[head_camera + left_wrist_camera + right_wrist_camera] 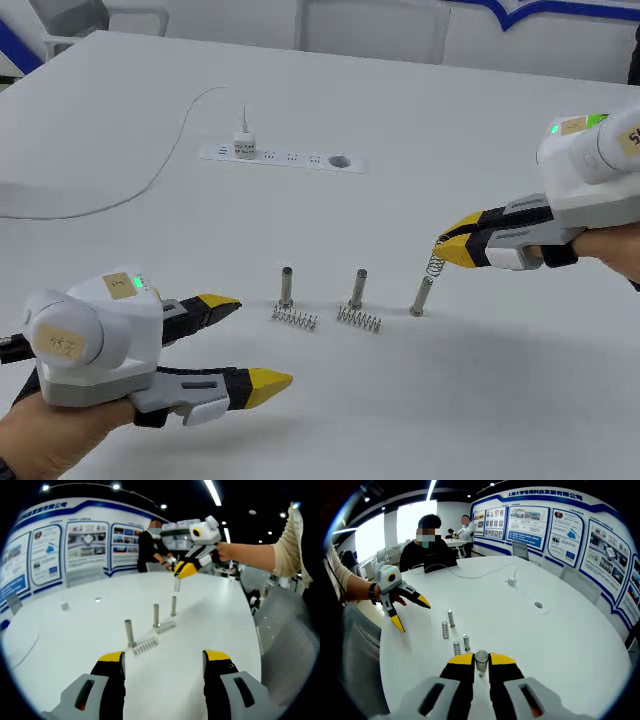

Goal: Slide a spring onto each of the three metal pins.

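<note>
Head view: right gripper point(446, 249) (pointing left) pinches spring point(435, 265).

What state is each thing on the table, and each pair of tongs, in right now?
Left pin: upright, bare.
Middle pin: upright, bare.
Right pin: upright, bare.
Left spring: lying flat by left pin.
Middle spring: lying flat by middle pin.
Held spring: hanging above right pin, not on it.
Left tongs: open, empty.
Right tongs: shut on held spring.
Charger: plugged into strip.
</note>
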Tool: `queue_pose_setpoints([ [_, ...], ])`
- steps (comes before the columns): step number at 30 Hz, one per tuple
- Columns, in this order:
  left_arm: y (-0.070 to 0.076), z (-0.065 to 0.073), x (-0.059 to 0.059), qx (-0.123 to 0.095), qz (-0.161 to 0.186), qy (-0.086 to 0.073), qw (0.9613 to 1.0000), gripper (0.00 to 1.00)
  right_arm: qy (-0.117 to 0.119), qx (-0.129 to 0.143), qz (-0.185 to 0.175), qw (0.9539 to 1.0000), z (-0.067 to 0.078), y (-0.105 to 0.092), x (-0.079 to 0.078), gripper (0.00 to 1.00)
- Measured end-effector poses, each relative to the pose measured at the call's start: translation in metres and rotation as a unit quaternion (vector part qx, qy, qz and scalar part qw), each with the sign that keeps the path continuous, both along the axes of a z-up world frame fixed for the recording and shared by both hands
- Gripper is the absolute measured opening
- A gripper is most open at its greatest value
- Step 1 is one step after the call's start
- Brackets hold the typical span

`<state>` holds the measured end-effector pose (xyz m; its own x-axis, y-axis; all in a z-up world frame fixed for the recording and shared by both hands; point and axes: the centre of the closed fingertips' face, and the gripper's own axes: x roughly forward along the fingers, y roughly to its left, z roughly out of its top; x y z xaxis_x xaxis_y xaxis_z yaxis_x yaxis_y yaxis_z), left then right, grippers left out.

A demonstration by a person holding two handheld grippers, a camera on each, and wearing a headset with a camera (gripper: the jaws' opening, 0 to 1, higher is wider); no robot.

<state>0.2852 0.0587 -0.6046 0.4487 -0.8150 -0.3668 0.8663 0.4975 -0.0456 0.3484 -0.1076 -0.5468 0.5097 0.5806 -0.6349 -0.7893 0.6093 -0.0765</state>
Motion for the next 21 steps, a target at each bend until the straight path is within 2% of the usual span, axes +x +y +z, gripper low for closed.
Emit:
queue_pose_setpoints([
  [5, 0.001, -0.001, 0.000, 0.002, 0.001, 0.001, 1.0000, 0.63, 0.008, 0.002, -0.005, 0.9999, -0.008, -0.002, 0.002, 0.12],
  [21, 0.004, -0.004, 0.001, 0.005, 0.004, 0.005, 1.0000, 0.61, 0.017, 0.010, -0.011, 0.9997, -0.020, -0.001, 0.005, 0.12],
])
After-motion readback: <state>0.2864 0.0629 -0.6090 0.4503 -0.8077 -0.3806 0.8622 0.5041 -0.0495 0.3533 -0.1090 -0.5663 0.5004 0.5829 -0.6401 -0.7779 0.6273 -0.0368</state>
